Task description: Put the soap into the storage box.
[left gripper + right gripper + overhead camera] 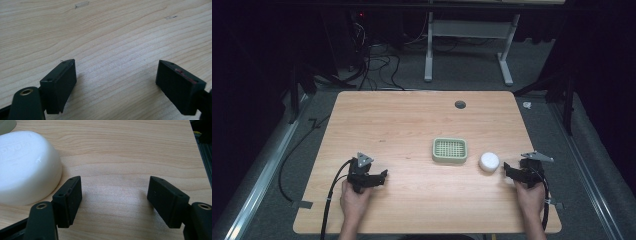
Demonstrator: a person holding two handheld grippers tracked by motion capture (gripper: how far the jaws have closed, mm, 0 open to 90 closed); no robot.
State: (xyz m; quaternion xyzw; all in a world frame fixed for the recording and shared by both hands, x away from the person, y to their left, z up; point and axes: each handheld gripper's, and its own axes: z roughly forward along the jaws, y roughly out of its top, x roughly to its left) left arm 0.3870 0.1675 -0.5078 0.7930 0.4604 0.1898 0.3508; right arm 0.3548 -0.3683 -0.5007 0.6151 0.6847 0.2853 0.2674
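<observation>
Both forearms come in from the near edge of the desk [422, 115], each hand wrapped around a hand-held gripper. On the left, the left hand-held gripper [382, 176] sits low over bare wood, its jaws spread wide apart with nothing between them; in the left gripper view [116, 82] the pale grain runs between the two black jaws. A black cable [332, 195] trails back from it toward the person, and a grey three-cornered plate [364, 159] tops it.

On the other side, the right hand-held gripper [507, 170] also stands with jaws apart and nothing held. A white soap bar [489, 161] lies just beside it, on its left and slightly ahead; in the right gripper view [115, 200] the rounded white soap bar [25, 167] rests on the wood close to the outside of the left jaw, with raised lettering on top too blurred to read.

Farther to the left of that soap, near it but apart, sits a pale green slatted soap dish [450, 150], roughly midway between the two grippers and ahead of both. Beyond it, near the far edge of the desk, is a dark round grommet hole [460, 104].
</observation>
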